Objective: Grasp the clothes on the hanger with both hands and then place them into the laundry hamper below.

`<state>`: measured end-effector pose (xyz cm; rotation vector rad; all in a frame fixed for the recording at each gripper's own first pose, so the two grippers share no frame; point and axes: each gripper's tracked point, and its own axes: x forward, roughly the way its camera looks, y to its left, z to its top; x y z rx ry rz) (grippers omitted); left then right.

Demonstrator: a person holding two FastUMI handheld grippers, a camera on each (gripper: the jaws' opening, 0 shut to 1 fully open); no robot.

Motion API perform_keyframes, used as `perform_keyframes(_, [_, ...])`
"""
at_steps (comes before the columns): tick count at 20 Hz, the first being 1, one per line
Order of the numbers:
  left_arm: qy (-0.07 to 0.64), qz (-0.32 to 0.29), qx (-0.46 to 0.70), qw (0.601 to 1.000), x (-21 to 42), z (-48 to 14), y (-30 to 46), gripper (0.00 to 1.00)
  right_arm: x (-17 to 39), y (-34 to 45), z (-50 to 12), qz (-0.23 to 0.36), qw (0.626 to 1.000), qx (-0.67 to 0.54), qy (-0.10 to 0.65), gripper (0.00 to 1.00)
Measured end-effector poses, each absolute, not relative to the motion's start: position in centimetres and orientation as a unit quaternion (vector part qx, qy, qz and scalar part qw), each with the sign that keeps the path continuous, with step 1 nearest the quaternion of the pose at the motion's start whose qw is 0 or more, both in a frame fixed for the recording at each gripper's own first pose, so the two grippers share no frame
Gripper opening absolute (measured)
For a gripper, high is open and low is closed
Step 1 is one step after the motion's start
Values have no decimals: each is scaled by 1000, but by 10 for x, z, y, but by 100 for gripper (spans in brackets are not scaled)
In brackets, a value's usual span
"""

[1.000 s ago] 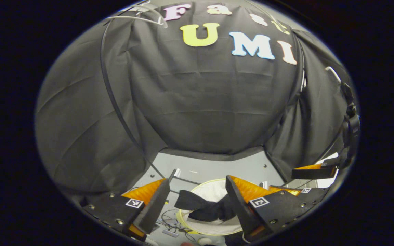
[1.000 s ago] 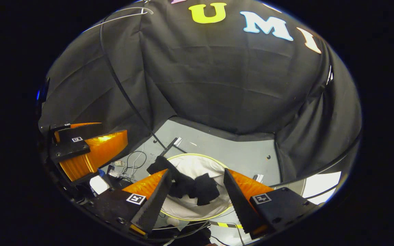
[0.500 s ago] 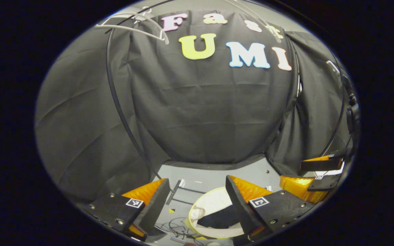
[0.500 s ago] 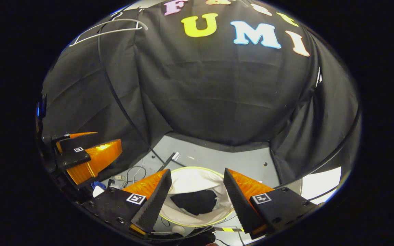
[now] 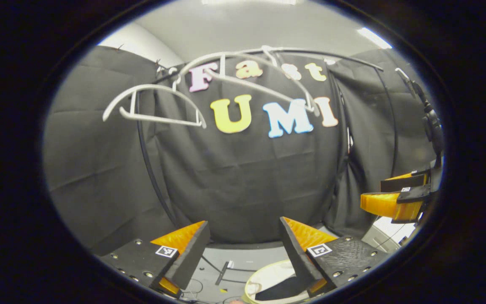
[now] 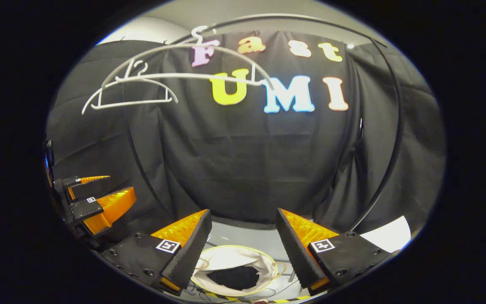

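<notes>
L gripper (image 5: 243,249) is seen at 6 o'clock of the left gripper view, fingers spread wide apart, nothing held between them. R gripper (image 6: 243,247) is seen at 6 o'clock of the right gripper view, likewise spread wide, nothing gripped. The dark clothes (image 6: 233,277) are found lying inside the white laundry hamper (image 6: 226,257) on the grey floor, at 6 o'clock between the R fingers; in the left gripper view the hamper rim (image 5: 264,274) is glimpsed at approx. 5 o'clock with a dark patch of cloth (image 5: 281,289) in it. Two bare white hangers (image 6: 131,95) are hung from the rail at 10–11 o'clock. The R gripper is also caught at 3 o'clock in the left gripper view (image 5: 399,194), the L one at 9 o'clock in the right gripper view (image 6: 99,194), both apart from the hamper.
</notes>
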<state>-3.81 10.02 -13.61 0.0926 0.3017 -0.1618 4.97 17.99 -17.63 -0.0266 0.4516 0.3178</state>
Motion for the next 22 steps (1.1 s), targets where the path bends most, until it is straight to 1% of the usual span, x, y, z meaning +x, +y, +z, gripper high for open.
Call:
perform_keyframes(4, [101,-83,43,990,-33,-75,89,94,43,145,-108,145,977,-38,153,94])
perform_keyframes(7, [84,-69,28,994,-45,-31,89,94,37,119,-69,129,983,-48,121,95])
perform_keyframes(9, [73,-69,15,995,-52,-20,88,94,29,98,-47,118,987,-48,99,97])
perform_keyframes(11, [67,-69,15,995,-58,-4,84,94,22,73,-30,106,990,-44,83,97])
perform_keyframes(15, [57,-54,29,996,-68,16,79,95,18,27,-9,77,995,-33,56,99])
perform_keyframes(17, [55,-50,28,997,-72,21,77,95,10,9,-5,65,996,-28,46,96])
perform_keyframes(22, [31,-41,33,998,-88,45,67,95,0,-15,-1,55,998,-15,37,98])
